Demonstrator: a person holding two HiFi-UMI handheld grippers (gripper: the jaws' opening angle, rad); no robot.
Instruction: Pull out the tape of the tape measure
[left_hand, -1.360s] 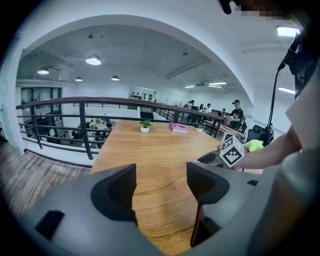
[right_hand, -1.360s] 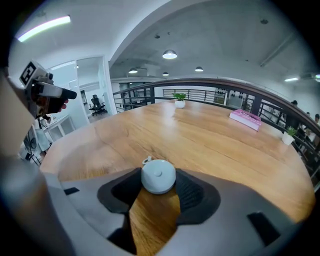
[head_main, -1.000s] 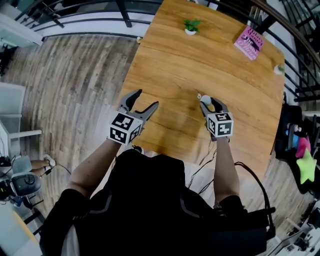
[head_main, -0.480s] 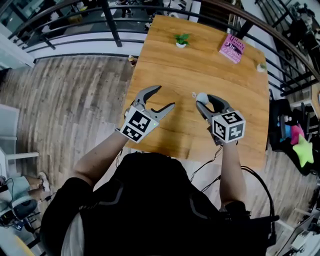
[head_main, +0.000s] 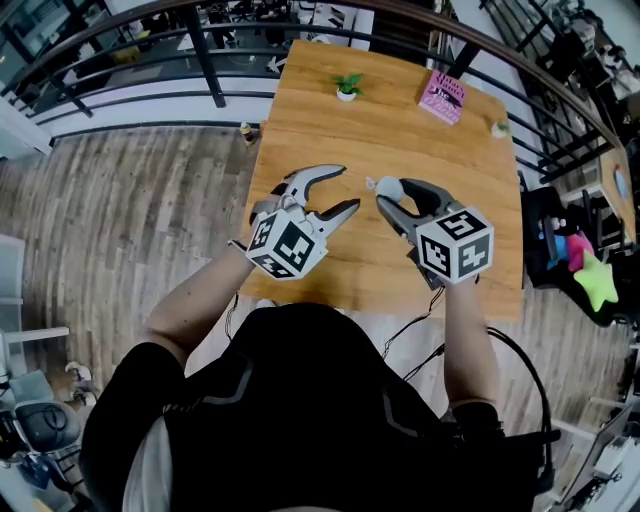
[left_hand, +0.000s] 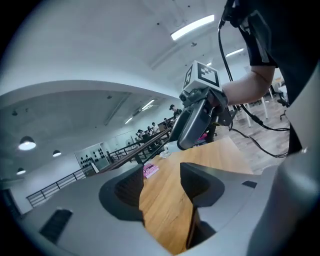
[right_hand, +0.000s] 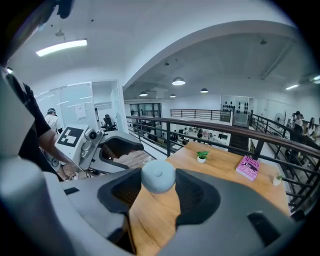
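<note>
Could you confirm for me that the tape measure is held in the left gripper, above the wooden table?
Not quite: the tape measure is held in the right gripper, as the right gripper view shows. The left gripper is empty; its jaws have just been closing, with nothing between them. The tape measure is indeed above the wooden table.

office mezzanine, with railing (right_hand: 210, 128) and ceiling lights (right_hand: 178, 81).

Tape measure (right_hand: 158, 176) pale blue-grey. L claw (head_main: 346, 188), R claw (head_main: 392, 196) grey w/ b/w square markers. Counter (head_main: 440, 150) orange-brown wood grain. Book (head_main: 441, 97) pink. Plant (head_main: 348, 82) green, pot (head_main: 347, 95) white.
</note>
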